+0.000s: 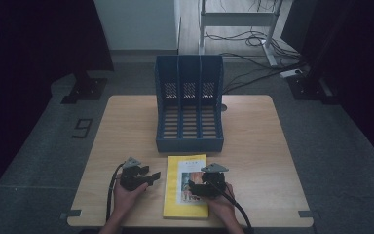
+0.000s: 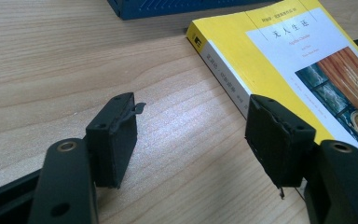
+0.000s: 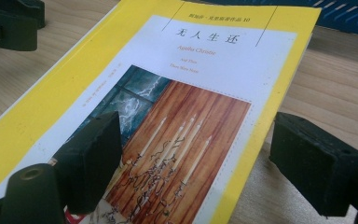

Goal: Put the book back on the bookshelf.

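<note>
High view looking down on whole table (image 1: 253, 146), 2 tongs-mounted views close and low, all sharing yellow book (image 1: 185, 192)

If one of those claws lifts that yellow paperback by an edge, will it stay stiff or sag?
The yellow paperback lies flat and looks fairly thick, so it probably sags only slightly. Its soft cover may fan open. The cover looks smooth, perhaps slippery.

A light wooden table (image 1: 253, 146) stands on grey carpet (image 1: 39, 146) in a dim room. Beyond it, a white wall panel (image 1: 136, 24) meets the floor beside a white desk frame (image 1: 238, 19), where black cables (image 1: 253, 53) trail.
</note>
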Action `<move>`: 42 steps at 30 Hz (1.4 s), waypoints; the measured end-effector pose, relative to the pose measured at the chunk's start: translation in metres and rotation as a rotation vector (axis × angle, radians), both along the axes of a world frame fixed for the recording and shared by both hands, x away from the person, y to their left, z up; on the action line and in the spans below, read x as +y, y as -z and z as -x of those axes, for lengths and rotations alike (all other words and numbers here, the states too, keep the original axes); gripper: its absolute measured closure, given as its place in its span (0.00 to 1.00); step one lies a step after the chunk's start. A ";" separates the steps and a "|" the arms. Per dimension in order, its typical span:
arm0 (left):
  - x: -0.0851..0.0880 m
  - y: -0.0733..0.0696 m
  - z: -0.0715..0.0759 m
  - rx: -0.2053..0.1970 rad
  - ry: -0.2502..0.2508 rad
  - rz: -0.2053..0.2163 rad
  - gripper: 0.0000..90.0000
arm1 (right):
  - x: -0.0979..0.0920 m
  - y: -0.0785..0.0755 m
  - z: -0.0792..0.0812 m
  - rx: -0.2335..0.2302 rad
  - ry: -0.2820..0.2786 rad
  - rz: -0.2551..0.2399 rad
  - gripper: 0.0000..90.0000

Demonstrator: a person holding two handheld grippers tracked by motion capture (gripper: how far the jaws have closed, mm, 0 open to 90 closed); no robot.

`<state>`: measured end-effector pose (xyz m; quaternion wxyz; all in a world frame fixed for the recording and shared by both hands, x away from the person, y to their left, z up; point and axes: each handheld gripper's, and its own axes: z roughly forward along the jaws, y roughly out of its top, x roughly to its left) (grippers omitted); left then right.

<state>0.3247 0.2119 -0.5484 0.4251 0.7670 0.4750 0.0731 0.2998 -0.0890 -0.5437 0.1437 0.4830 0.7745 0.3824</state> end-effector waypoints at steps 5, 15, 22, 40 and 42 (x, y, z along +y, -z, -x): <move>0.000 0.000 0.000 -0.001 -0.001 -0.003 0.38 | -0.001 0.001 0.000 0.003 -0.001 -0.005 0.18; -0.001 0.000 0.001 -0.003 -0.014 -0.011 0.40 | -0.002 0.002 -0.001 0.010 -0.002 -0.019 0.19; -0.008 0.000 0.004 -0.008 0.013 -0.003 0.40 | -0.006 0.001 -0.001 0.007 0.004 -0.027 0.28; -0.049 -0.002 0.018 -0.012 0.119 0.001 0.38 | -0.008 0.001 -0.001 0.007 0.001 -0.031 0.28; -0.051 -0.001 0.018 -0.002 0.122 -0.004 0.38 | -0.008 0.001 -0.001 0.008 0.000 -0.034 0.28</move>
